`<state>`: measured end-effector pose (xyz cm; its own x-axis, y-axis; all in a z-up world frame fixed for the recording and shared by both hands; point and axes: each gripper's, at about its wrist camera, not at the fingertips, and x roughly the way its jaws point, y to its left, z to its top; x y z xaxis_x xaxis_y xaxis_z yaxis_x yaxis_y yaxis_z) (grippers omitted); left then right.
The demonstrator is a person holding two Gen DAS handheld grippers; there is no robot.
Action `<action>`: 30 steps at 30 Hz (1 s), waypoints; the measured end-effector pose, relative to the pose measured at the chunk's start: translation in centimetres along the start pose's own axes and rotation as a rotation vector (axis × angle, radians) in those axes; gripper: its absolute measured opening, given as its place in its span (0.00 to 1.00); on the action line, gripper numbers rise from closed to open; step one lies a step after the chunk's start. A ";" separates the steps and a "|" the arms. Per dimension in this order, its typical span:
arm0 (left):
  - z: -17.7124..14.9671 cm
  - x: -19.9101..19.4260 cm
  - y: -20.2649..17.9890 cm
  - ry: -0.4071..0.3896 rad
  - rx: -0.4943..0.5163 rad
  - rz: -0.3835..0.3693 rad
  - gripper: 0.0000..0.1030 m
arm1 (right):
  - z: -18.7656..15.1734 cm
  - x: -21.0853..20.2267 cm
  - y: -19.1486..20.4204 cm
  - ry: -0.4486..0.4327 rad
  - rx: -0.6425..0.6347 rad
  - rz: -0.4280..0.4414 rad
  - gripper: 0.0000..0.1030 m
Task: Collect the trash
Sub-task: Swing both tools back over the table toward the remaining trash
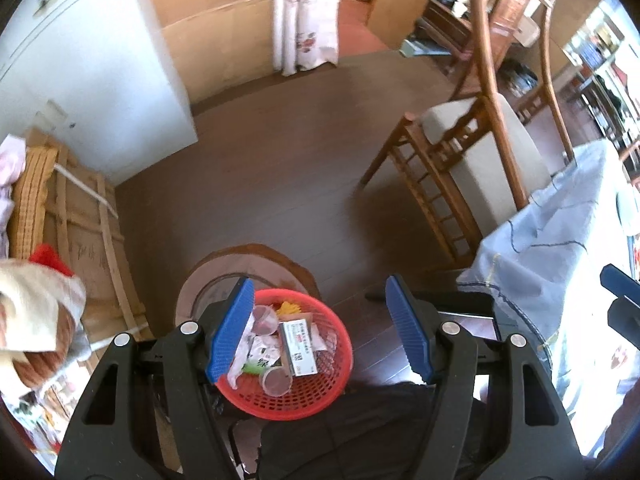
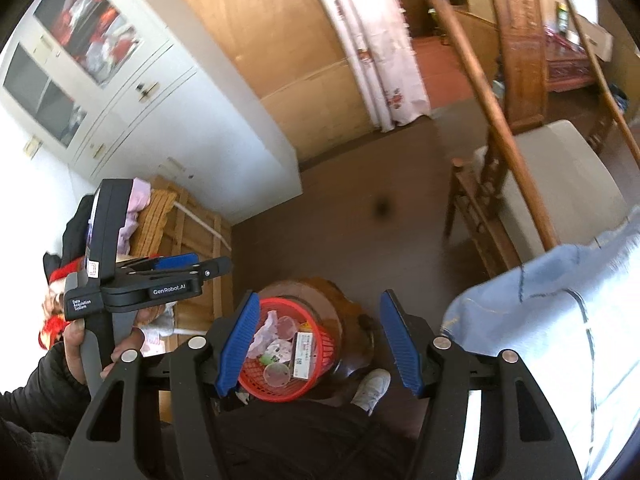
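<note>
A red mesh basket (image 1: 304, 410) stands on a round wooden stool (image 1: 292, 264) on the floor. It holds a white printed box (image 1: 298, 346), clear plastic cups (image 1: 276, 382) and crumpled wrappers (image 1: 260, 354). My left gripper (image 1: 320, 332) hangs high above the basket, open, with nothing between its blue pads (image 1: 232, 332). In the right wrist view the basket (image 2: 280, 390) also lies far below my right gripper (image 2: 320, 344), which is open and empty. A hand holds the left gripper (image 2: 208, 268) at that view's left, seen side on.
A wooden chair (image 1: 480, 160) with a pale cushion stands right of the stool. A table under a light blue cloth (image 1: 560, 260) fills the right side. A white cabinet (image 1: 80, 80) and a strapped cardboard crate (image 1: 88, 240) stand left. A white shoe (image 2: 372, 390) is beside the stool.
</note>
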<state>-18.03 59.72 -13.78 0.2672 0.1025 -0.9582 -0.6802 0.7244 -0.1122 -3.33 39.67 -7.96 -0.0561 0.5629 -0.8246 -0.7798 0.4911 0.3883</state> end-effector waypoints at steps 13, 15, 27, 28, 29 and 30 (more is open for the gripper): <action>1.7 -0.1 -7.2 -0.026 0.179 -0.029 0.67 | -2.6 -4.1 -4.1 -0.097 0.127 -0.077 0.60; 1.7 -0.1 -8.5 -0.029 0.213 -0.035 0.68 | -3.1 -4.7 -4.9 -0.113 0.151 -0.088 0.60; 0.7 0.6 -18.7 -0.028 0.416 -0.091 0.68 | -9.4 -10.7 -11.0 -0.234 0.335 -0.189 0.62; 0.4 0.6 -20.3 -0.028 0.445 -0.101 0.68 | -10.1 -11.3 -11.5 -0.246 0.354 -0.199 0.62; 0.0 0.6 -21.9 -0.027 0.475 -0.112 0.68 | -11.2 -12.3 -12.6 -0.264 0.382 -0.214 0.62; -0.4 0.7 -23.2 -0.026 0.497 -0.119 0.68 | -12.4 -13.4 -13.7 -0.283 0.414 -0.230 0.63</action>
<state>-2.30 42.69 -11.97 0.3443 0.0121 -0.9388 -0.2387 0.9682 -0.0750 0.40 17.15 -7.33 0.3013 0.5389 -0.7866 -0.4384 0.8109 0.3876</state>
